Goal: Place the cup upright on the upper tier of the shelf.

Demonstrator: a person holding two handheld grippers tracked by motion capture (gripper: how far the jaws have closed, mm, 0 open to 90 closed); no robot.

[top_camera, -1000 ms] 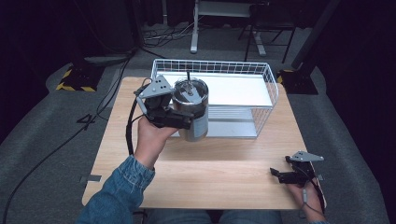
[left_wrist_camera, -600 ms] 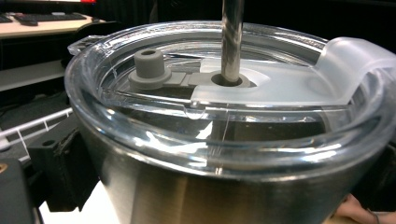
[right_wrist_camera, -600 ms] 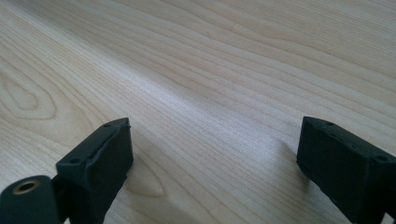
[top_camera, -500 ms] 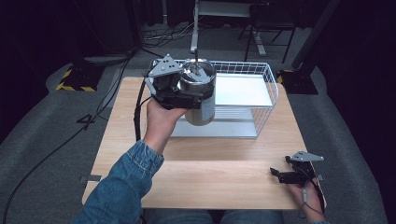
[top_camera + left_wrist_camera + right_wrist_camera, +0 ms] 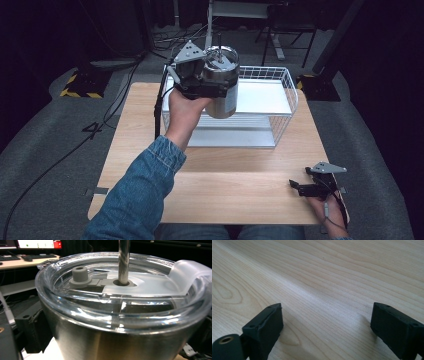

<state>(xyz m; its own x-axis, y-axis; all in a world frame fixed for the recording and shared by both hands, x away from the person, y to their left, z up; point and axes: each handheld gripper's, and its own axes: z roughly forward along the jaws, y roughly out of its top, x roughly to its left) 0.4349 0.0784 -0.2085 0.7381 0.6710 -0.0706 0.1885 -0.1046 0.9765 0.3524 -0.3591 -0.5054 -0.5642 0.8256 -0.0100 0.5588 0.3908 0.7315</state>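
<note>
A steel tumbler (image 5: 222, 82) with a clear lid and a metal straw hangs in the air over the left end of the white wire basket (image 5: 285, 107). My left gripper (image 5: 210, 87) is shut on its body, held up by a hand in a denim sleeve. In the left gripper view the tumbler (image 5: 120, 335) is very close, its lid (image 5: 117, 292) and straw (image 5: 124, 261) upright. My right gripper (image 5: 295, 187) rests near the table's front right corner, open, with bare wood between its fingers (image 5: 265, 326).
The wooden table (image 5: 150, 150) has free room in front of the basket. The basket has a white shelf (image 5: 265, 97) inside. Beyond the table are dark floor, cables and a chair base.
My left gripper has lifted the tumbler up and to the right, from beside the basket's left front to above its left end. The right gripper has stayed still.
</note>
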